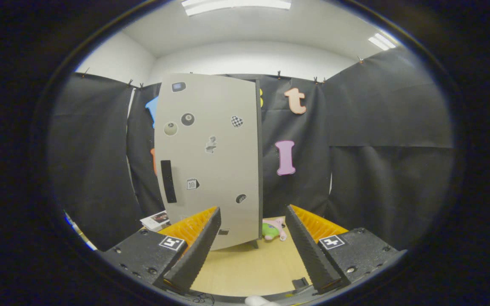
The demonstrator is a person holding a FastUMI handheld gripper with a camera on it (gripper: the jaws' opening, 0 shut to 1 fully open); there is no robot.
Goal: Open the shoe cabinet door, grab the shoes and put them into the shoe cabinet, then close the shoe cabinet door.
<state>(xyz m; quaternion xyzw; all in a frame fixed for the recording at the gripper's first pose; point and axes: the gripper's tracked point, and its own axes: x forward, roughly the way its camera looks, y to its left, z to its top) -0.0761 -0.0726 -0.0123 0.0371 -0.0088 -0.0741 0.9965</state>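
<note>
The gripper (253,229) points level at the shoe cabinet (211,161), fingers spread wide and empty. Its flat, pale, sticker-dotted door (223,140) stands just ahead; a plush toy (274,230) lies beside its foot.

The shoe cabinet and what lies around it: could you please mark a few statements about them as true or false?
1. The shoe cabinet door is shut. True.
2. The tongs grip a shoe. False: the fingers stand open with nothing between them.
3. A dark handle runs upright near one side edge of the door. True.
4. The door front is bare. False: several small stickers dot it.
5. A pink and green soft toy lies on the floor beside the cabinet's foot, beyond the fingers. True.
</note>
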